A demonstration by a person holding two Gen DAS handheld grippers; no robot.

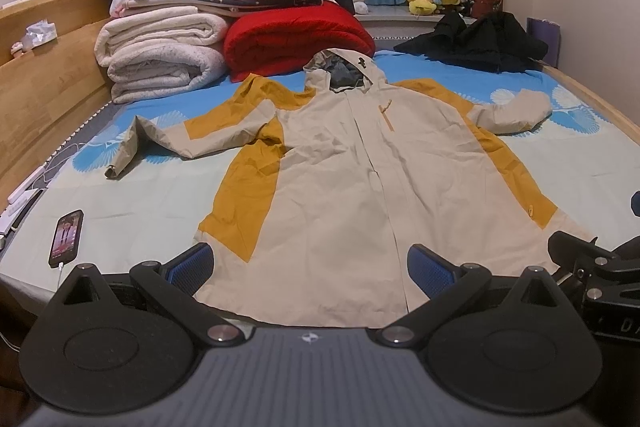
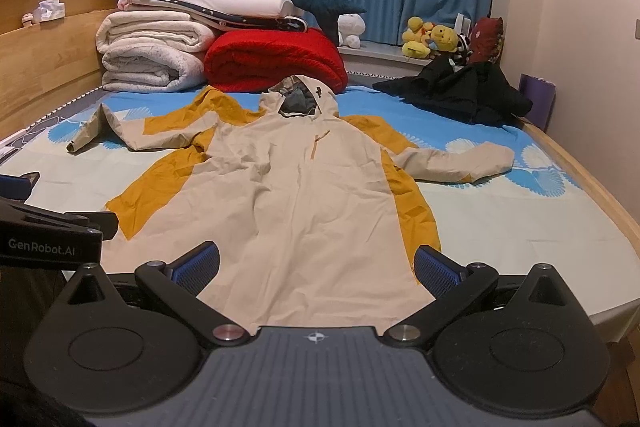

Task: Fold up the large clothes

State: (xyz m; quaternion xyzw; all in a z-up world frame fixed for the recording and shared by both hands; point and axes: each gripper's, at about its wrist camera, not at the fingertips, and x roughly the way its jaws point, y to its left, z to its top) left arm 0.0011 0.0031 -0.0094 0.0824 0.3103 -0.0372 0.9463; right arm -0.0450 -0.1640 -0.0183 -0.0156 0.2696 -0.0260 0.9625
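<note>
A phone point(image 1: 66, 238) lies on the near left of the bed point(image 1: 152, 199), with rolled white quilts point(image 1: 160, 55) and a red blanket point(image 1: 298, 39) stacked at the far left. The beige and mustard hooded jacket point(image 1: 340, 179) lies spread flat in the middle, front up, sleeves out to both sides, hood at the far end. The left tongs point(image 1: 310, 269) and right tongs point(image 2: 316, 265) hang released over its near hem, grasping nothing; a black garment point(image 1: 476, 41) sits far right.
</note>
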